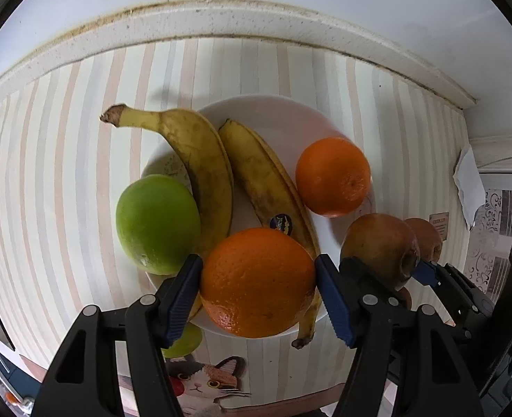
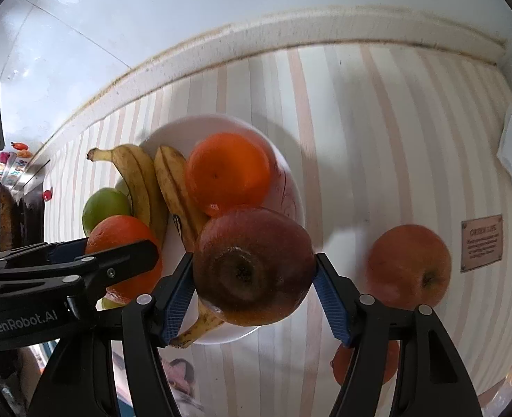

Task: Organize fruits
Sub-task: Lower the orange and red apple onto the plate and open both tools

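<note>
**Inspector:** Presently, the left gripper (image 1: pixel 259 278) is clamped on an orange (image 1: pixel 257 281); both blue fingers (image 1: pixel 332 299) press its sides. It hangs over the near rim of the white plate (image 1: pixel 276 118), which stands on the striped counter (image 1: pixel 64 160).

**Clerk:** And the right gripper (image 2: pixel 254 274)?

**Inspector:** Grasping a dark red apple (image 2: pixel 252 266), blossom end toward the camera, its fingers (image 2: pixel 177 295) against either flank. The apple sits above the plate's right edge; whether it touches the plate cannot be told.

**Clerk:** Contents of the plate?

**Inspector:** Two spotted bananas (image 1: pixel 200 166) side by side, the left one's stem overhanging the rim; the right one carries a dark sticker (image 1: pixel 281 224). A second orange (image 1: pixel 332 175) lies at the right side. A green apple (image 1: pixel 156 224) rests at the left edge, touching the left banana.

**Clerk:** Anything off the plate?

**Inspector:** A lighter red apple (image 2: pixel 408 267) on the counter, right of the plate and apart from it. Another orange fruit (image 2: pixel 365 365) shows partly behind the right gripper's finger, and a green fruit (image 1: pixel 183 342) partly behind the left one's.

**Clerk:** Surroundings?

**Inspector:** A speckled backsplash ledge (image 1: pixel 221 21) along the far edge, a cat picture (image 1: pixel 207 382) printed on the near counter covering, and a small brown label (image 2: pixel 481 243) to the right.
</note>
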Motion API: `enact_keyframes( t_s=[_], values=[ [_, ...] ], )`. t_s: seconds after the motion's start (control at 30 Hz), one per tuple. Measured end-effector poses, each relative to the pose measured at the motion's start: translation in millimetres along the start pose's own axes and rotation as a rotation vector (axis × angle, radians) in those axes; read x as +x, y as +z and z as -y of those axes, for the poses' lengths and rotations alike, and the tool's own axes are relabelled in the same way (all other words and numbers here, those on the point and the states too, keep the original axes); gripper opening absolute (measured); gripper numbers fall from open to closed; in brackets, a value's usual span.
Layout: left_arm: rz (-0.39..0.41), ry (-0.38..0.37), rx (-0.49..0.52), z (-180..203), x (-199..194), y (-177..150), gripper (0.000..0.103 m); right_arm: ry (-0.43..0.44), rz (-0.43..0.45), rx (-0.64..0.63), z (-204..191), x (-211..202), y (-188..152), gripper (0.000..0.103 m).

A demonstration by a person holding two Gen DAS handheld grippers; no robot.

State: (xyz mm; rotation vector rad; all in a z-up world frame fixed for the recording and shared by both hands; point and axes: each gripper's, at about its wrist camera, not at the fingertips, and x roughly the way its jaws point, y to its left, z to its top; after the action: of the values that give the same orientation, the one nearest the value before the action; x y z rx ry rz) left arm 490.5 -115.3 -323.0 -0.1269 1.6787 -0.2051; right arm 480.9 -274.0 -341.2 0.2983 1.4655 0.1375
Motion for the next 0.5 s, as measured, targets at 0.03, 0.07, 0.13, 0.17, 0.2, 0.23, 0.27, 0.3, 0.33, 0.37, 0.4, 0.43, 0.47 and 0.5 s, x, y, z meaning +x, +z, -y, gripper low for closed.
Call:
enact_keyframes(
  t_s=[0.03, 0.07, 0.13, 0.17, 0.2, 0.23, 0.27, 0.3, 0.33, 0.37, 0.4, 0.43, 0.47, 0.5],
  values=[
    [0.002, -0.008, -0.007, -2.0, -0.1, -0.3, 0.065, 0.002, -0.003, -0.002, -0.1, 0.5, -1.2, 0.074],
    [0.006, -0.022, -0.016, -3.9, -1.4, -0.8, 0.069, 0.017, 0.002, -0.001, 0.6, -1.0, -1.8, 0.077],
    [0.011, -0.055, -0.023, -5.1, -5.4, -1.2, 0.08, 0.016, 0.009, 0.001, 0.7, -1.9, -0.8, 0.082],
    [0.017, -0.059, -0.026, -5.4, -8.7, -1.9, 0.084, 0.017, 0.011, -0.001, 1.1, -3.7, -1.0, 0.082],
    [0.028, -0.052, -0.028, -5.0, -11.5, -2.0, 0.084, 0.018, 0.014, 0.001, 1.6, -6.2, -0.5, 0.082],
    [0.044, -0.05, -0.026, -4.6, -15.1, -2.6, 0.084, 0.015, 0.017, 0.001, 1.1, -8.0, -0.1, 0.085],
    [0.056, -0.047, -0.023, -4.1, -18.8, -3.5, 0.084, 0.01, 0.017, -0.002, -0.1, -9.6, 0.2, 0.087],
    [0.07, -0.043, -0.023, -4.2, -24.1, -5.3, 0.084, 0.008, 0.02, -0.005, -0.4, -11.6, -0.1, 0.089],
    [0.083, -0.039, -0.022, -4.1, -28.4, -6.8, 0.084, 0.0, 0.023, -0.008, -1.3, -14.1, -0.2, 0.091],
    [0.098, -0.033, -0.018, -4.6, -33.3, -8.7, 0.084, -0.01, 0.024, -0.012, -2.2, -16.7, -0.5, 0.092],
    [0.115, -0.018, -0.011, -4.6, -38.4, -11.3, 0.084, -0.022, 0.024, -0.018, -3.8, -19.0, -1.3, 0.093],
    [0.135, 0.004, -0.004, -4.7, -43.8, -14.6, 0.084, -0.035, 0.026, -0.023, -5.8, -21.6, -1.9, 0.093],
    [0.151, 0.019, 0.001, -4.6, -47.0, -16.5, 0.084, -0.048, 0.029, -0.03, -6.6, -25.2, -4.6, 0.093],
    [0.172, 0.039, 0.007, -5.9, -52.4, -20.9, 0.084, -0.062, 0.032, -0.04, -7.7, -30.0, -8.4, 0.093]
  ],
)
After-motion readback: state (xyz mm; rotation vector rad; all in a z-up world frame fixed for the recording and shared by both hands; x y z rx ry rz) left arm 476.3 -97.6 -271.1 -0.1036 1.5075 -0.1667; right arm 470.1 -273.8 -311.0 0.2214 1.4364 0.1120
